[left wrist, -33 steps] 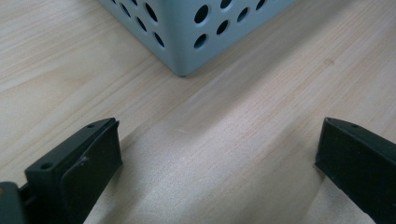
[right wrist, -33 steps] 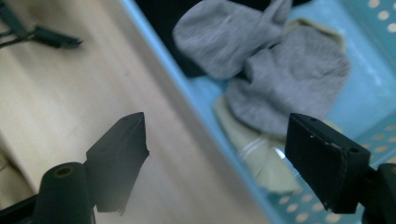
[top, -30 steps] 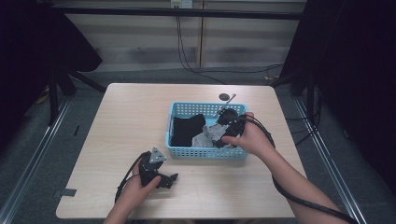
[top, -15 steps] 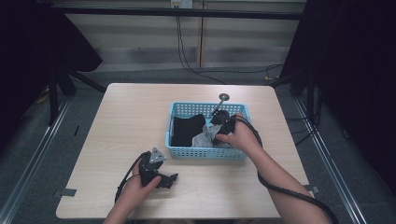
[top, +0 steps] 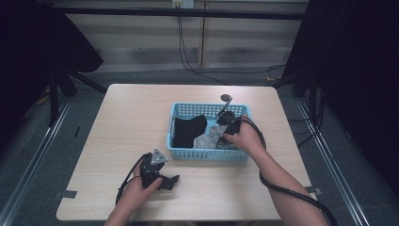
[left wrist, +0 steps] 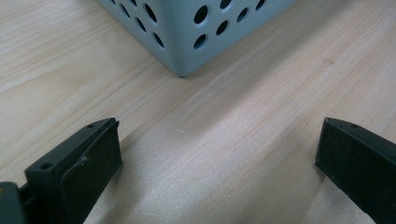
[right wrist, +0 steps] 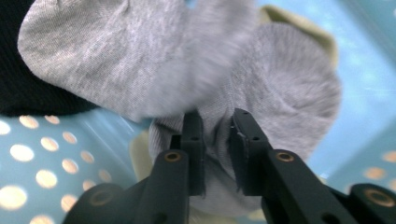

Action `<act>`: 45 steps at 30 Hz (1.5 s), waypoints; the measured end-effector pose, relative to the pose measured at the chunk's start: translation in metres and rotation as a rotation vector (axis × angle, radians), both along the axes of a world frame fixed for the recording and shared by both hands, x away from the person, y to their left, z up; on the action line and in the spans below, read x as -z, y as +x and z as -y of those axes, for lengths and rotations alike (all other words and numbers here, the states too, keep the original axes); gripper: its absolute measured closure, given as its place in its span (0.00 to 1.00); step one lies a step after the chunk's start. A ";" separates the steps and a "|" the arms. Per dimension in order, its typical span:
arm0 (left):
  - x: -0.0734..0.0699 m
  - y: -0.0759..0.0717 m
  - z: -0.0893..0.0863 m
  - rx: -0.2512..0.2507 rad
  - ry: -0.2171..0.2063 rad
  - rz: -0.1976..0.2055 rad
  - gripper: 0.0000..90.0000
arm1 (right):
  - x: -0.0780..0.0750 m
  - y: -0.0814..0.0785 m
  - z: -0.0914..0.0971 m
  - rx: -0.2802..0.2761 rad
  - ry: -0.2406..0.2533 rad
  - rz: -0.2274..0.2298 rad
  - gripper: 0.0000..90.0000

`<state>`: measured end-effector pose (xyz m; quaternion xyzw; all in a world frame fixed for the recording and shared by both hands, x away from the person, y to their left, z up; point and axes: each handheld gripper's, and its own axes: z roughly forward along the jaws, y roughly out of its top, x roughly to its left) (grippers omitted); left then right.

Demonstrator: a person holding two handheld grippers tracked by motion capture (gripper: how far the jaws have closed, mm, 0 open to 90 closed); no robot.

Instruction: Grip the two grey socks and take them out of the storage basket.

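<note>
One basket [top: 207, 154] sits on one counter [top: 127, 122]. In it lie one black cloth [top: 188, 131], one grey sock [right wrist: 116, 65] and one cream piece [right wrist: 299, 28]. Two tongs: left [top: 170, 181], right [right wrist: 215, 140]. One small round thing [top: 226, 98] lies far of the basket.

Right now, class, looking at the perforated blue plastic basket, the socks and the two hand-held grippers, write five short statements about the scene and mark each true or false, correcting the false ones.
1. The right gripper has its jaws closed on a soft grey sock. True.
2. The left gripper holds a black sock. False: its jaws stand wide apart over bare wood, holding nothing.
3. The perforated blue plastic basket stands on the pale wooden table. True.
4. The basket holds only grey fabric. False: a black garment lies in its left part.
5. The left gripper is inside the basket. False: it rests on the table outside, near the basket's front left corner.
</note>
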<state>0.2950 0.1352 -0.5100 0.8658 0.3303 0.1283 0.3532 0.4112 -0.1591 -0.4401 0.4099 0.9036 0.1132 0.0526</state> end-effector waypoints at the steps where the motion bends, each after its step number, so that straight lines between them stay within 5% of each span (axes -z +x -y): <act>1: 0.000 0.000 0.000 0.000 0.000 0.000 0.00 | -0.004 0.000 0.002 0.000 0.002 0.006 0.88; 14: 0.000 0.000 0.000 0.001 0.002 -0.005 0.00 | -0.042 0.002 0.017 -0.008 -0.014 0.009 0.88; 28: 0.000 0.000 0.000 0.003 0.001 -0.005 0.00 | -0.079 0.007 0.025 0.015 0.027 0.021 0.88; 32: 0.000 0.000 0.000 0.002 0.003 -0.003 0.00 | -0.091 0.010 0.030 0.027 0.058 0.042 0.88; 45: 0.000 0.000 0.000 0.002 0.002 -0.003 0.00 | -0.116 0.012 0.053 0.066 0.040 0.087 0.88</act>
